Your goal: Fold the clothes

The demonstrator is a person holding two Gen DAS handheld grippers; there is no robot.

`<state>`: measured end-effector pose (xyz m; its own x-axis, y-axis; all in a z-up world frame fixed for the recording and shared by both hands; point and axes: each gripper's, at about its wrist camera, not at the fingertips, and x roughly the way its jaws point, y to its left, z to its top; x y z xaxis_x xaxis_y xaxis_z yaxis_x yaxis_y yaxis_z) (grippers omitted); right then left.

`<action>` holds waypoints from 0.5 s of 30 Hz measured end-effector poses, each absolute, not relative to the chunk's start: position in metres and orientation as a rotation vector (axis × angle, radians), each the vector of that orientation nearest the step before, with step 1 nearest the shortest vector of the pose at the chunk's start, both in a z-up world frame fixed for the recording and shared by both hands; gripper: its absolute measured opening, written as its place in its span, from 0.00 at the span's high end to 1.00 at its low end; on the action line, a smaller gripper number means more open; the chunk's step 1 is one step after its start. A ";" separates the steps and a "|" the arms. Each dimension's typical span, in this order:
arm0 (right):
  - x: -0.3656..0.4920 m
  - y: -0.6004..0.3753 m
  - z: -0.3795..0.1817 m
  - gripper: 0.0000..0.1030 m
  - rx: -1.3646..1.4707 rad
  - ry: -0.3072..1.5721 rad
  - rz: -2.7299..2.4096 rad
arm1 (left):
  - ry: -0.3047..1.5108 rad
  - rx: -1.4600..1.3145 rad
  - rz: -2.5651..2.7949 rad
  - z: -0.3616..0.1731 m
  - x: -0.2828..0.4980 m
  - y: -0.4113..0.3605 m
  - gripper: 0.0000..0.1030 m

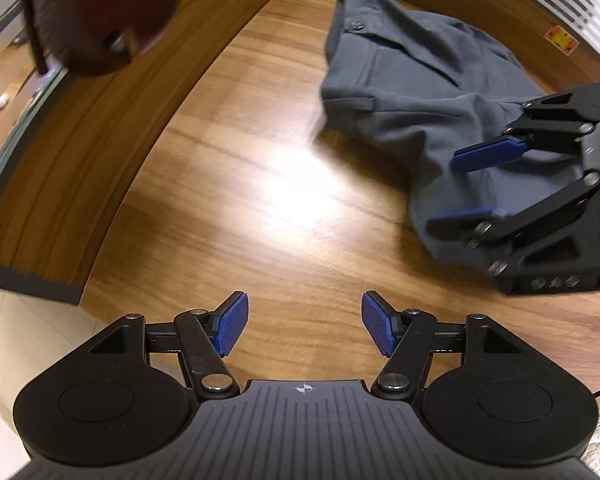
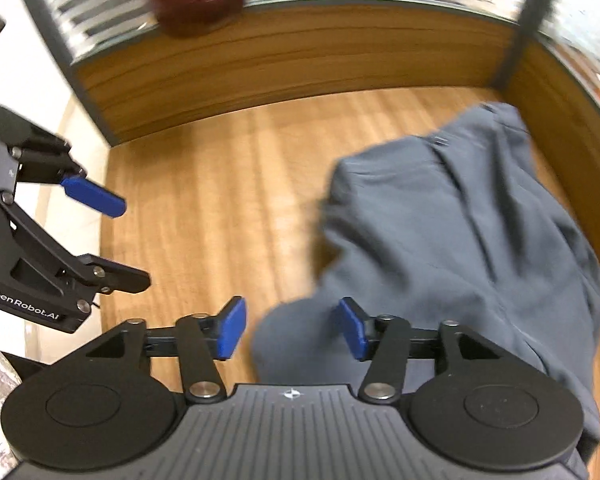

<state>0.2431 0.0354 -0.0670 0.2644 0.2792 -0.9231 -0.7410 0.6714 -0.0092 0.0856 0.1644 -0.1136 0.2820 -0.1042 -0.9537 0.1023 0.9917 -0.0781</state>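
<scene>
Warm wood-grain laminate makes up the tabletop (image 1: pixel 228 184), which is walled at the back and side by a low wooden rim (image 2: pixel 284 60) with glass and metal posts behind it; a dark red rounded object (image 1: pixel 112 12), too blurred to identify, sits beyond that rim. A rumpled grey-blue pair of trousers with a buttoned pocket and belt loops (image 1: pixel 404 92) lies heaped toward the far right corner of the tabletop, one end trailing toward the near edge. The left gripper (image 1: pixel 304 330) hangs over bare wood, well clear of the cloth, its blue-padded fingers (image 1: pixel 232 328) spread apart with nothing between them. The right gripper (image 2: pixel 292 330) is poised over the near end of the garment; its fingers (image 2: pixel 232 328) stand apart, and although a fold of fabric shows between them in the right wrist view, the pads do not appear to press on it, so the cloth seems to be free. The main risk from here is judged to be a poor regrasp: the heap is bunched, so closing on it could catch several layers at once and drag the whole pile rather than one edge. With only one gripper near the cloth, any pull could slide the trousers against the rim or off the near edge. Motion blur suggests quick movement, which would make a clean pinch harder.
</scene>
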 end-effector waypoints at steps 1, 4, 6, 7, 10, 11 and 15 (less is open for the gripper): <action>0.243 0.041 -0.073 0.39 -0.521 1.102 0.725 | 1.281 -0.006 -0.131 -0.114 0.085 0.167 0.36; 0.243 0.050 -0.092 0.39 -0.623 1.095 0.694 | 1.286 -0.017 -0.112 -0.115 0.082 0.175 0.36; 0.242 0.049 -0.101 0.39 -0.678 1.094 0.672 | 1.287 -0.020 -0.106 -0.116 0.081 0.177 0.36; 0.242 0.047 -0.105 0.39 -0.696 1.094 0.661 | 1.288 -0.023 -0.103 -0.116 0.081 0.178 0.36; 0.239 0.040 -0.113 0.40 -0.744 1.083 0.626 | 1.289 -0.027 -0.105 -0.118 0.083 0.177 0.36; 0.238 0.037 -0.115 0.44 -0.759 1.075 0.612 | 1.289 -0.026 -0.108 -0.118 0.084 0.177 0.36; 0.241 0.017 -0.113 0.83 -0.741 1.048 0.557 | 1.285 -0.014 -0.134 -0.119 0.090 0.169 0.36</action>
